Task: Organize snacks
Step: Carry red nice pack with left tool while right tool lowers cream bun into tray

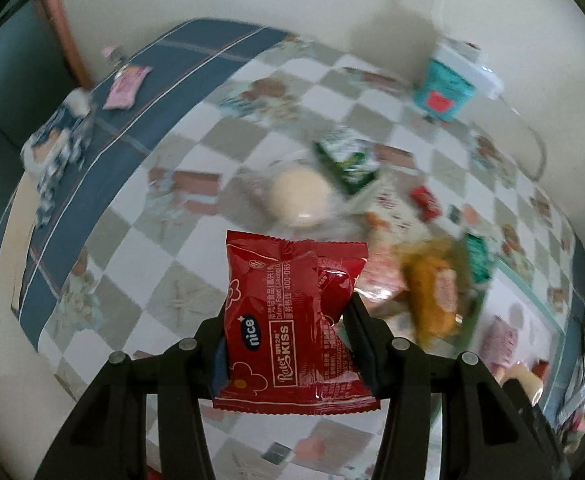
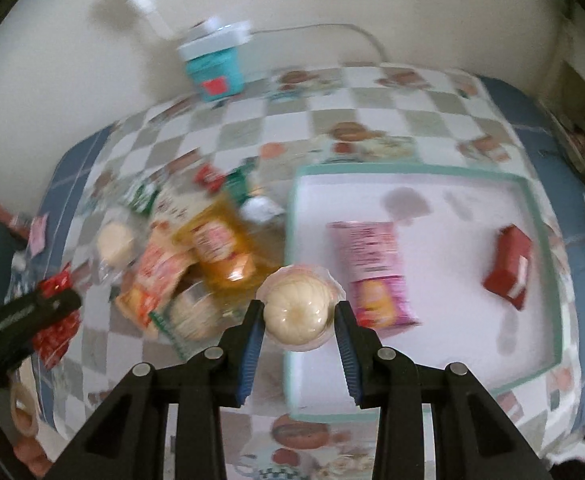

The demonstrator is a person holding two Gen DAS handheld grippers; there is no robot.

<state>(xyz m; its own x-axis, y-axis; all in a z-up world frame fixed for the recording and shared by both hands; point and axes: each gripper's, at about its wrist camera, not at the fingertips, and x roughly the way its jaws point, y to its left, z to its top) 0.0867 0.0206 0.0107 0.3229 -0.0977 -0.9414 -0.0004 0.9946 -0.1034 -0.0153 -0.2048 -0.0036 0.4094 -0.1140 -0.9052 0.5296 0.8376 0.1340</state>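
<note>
My left gripper (image 1: 290, 320) is shut on a red "Kiss" snack packet (image 1: 292, 320), held above the checkered tablecloth (image 1: 164, 272). My right gripper (image 2: 298, 312) is shut on a round cream pastry in clear wrap (image 2: 297, 308), held over the near left edge of a white tray with a teal rim (image 2: 548, 280). In the tray lie a pink snack bag (image 2: 372, 272) and a red box (image 2: 510, 266). A pile of snacks (image 2: 196, 256) lies left of the tray. The left gripper with its red packet (image 2: 54, 320) shows at the left edge of the right wrist view.
A teal tub with a white lid (image 2: 214, 70) stands at the back by the wall, with a white cable (image 2: 356, 34) beside it. A pink packet (image 1: 126, 86) and a patterned cloth (image 1: 58, 148) lie on the blue border at the far left. A second round pastry (image 1: 300, 198) lies in the pile.
</note>
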